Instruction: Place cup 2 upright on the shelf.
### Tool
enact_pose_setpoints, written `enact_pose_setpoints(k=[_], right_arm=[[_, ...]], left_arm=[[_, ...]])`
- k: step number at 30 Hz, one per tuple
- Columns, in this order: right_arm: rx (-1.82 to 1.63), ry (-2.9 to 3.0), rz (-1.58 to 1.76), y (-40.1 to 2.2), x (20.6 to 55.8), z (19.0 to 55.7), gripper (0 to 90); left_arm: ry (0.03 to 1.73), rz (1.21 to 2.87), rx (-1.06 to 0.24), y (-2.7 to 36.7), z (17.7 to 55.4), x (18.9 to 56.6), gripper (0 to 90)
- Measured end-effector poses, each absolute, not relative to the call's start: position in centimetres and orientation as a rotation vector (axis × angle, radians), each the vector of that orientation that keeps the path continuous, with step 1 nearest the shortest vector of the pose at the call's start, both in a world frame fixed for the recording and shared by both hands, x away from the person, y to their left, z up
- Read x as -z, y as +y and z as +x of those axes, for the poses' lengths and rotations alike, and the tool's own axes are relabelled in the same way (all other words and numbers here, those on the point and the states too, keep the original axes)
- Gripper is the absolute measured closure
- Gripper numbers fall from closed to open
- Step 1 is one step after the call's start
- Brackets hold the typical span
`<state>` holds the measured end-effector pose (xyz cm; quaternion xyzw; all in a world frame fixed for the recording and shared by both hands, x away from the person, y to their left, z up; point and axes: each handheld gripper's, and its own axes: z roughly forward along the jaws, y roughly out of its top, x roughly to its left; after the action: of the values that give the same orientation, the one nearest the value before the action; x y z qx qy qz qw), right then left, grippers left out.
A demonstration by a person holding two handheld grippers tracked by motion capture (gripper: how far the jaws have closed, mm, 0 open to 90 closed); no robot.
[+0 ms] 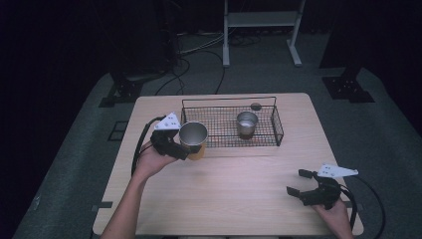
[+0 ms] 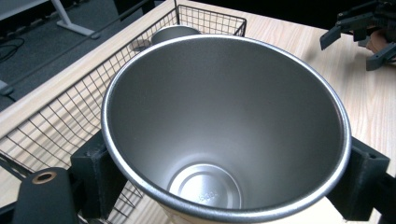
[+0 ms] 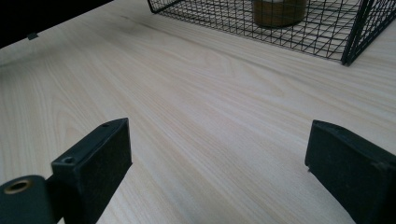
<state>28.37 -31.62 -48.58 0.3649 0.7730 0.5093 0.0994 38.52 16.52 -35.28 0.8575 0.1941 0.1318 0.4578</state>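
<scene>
My left gripper (image 1: 185, 149) is shut on a steel cup (image 1: 193, 135) with a tan lower body, held lifted just off the table by the front left corner of a black wire basket (image 1: 275, 117). The left gripper view looks down into that cup (image 2: 224, 126), empty and shiny, with both jaws pressed against its sides. A second steel cup (image 1: 247, 122) stands upright inside the basket, right of centre. My right gripper (image 1: 297, 182) rests low at the table's front right, open, with bare wood between its jaws (image 3: 219, 158).
The wooden table (image 1: 234, 199) has free room across its middle and front. A small dark round object (image 1: 256, 106) lies by the basket's back rim. Cables and a white stand's legs (image 1: 261, 30) lie on the floor beyond the table.
</scene>
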Motion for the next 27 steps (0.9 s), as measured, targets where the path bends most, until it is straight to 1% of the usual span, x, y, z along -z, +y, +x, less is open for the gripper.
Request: enact_pose_setpoints(k=[8, 16, 27], right_arm=[[-1.512, 2.278, 1.074, -31.7, 48.5, 28.3, 6.1], [-1.536, 2.257, 1.083, -32.1, 48.4, 28.4, 6.1], [-1.51, 2.26, 1.099, -32.4, 48.6, 28.4, 6.1]], left_arm=[[0.466, 2.115, -0.325, 15.6, 39.6, 33.7, 13.7], [0.456, 2.116, -0.35, 14.6, 40.5, 32.4, 13.7], [0.444, 2.14, -0.366, 13.3, 42.6, 30.6, 13.7]])
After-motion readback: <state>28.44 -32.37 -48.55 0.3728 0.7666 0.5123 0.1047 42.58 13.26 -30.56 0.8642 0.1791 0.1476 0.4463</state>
